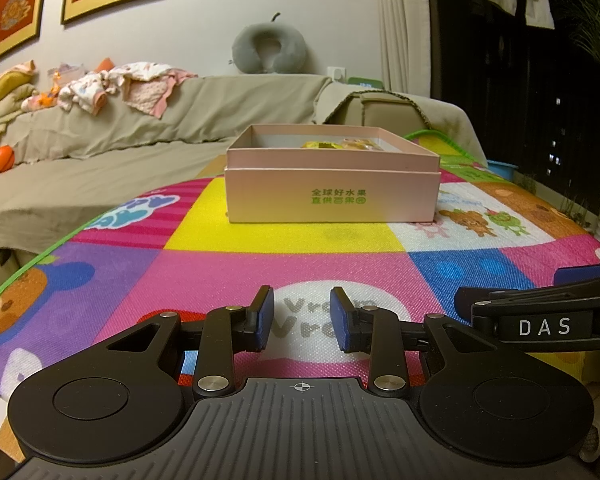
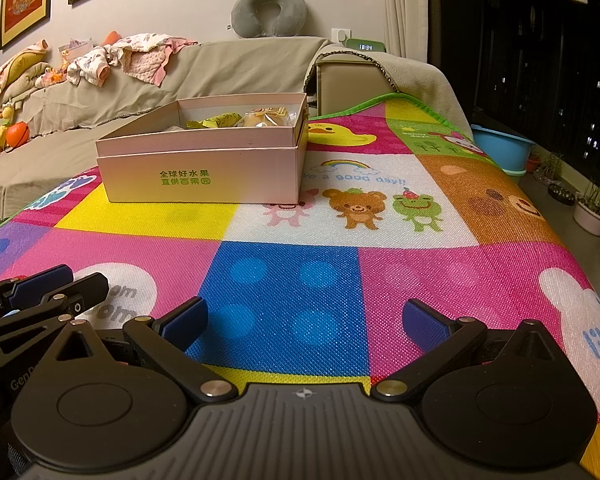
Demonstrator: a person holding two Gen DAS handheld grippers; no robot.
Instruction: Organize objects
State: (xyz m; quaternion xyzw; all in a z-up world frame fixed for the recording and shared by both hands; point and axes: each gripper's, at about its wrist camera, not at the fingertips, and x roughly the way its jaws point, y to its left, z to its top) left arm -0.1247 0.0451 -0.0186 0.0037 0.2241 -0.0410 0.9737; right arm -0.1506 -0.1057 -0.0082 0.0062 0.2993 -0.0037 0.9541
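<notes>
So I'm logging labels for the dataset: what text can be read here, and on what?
"全球好水果 直供百果园": green print on the pink box.
"DAS": right gripper, its arm seen in the left view.
"18:34": green clock behind the sofa.
"a good day!!": play mat.
"Vroom Vroom", partly hidden: mat, at the left gripper.
Wall pictures: unreadable.

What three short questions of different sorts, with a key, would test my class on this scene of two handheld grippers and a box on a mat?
1. True or false: the pink box stands open, with wrapped snacks inside.
2. Which gripper's jaws stand wider apart: A) the left gripper or B) the right gripper?
3. Fill in: neither gripper holds anything; both hang over the colourful ____.

Key: 1 true; 2 B; 3 mat.
</notes>
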